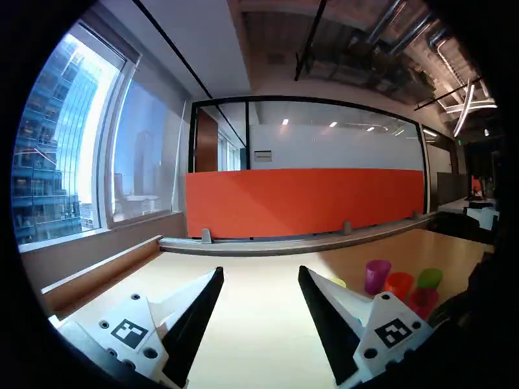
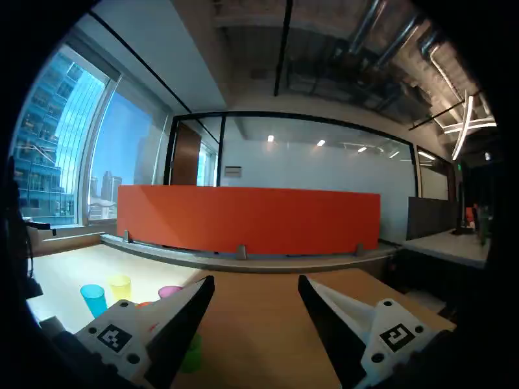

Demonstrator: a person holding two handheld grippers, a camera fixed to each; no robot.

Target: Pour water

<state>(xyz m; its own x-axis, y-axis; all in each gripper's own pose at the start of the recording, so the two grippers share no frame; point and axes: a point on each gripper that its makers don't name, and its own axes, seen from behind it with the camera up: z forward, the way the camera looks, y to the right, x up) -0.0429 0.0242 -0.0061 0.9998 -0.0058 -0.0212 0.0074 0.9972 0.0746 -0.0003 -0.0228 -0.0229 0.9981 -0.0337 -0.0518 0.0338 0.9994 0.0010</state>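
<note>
Office: orange desk divider (image 1: 305, 201), glass partition (image 1: 324, 139)

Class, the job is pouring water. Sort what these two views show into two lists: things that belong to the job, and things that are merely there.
Belongs to the job:
left claw, open
right claw, open
purple cup
orange cup
green cup
blue cup
yellow cup

Merely there:
table
orange partition
window
ceiling pipes
</note>
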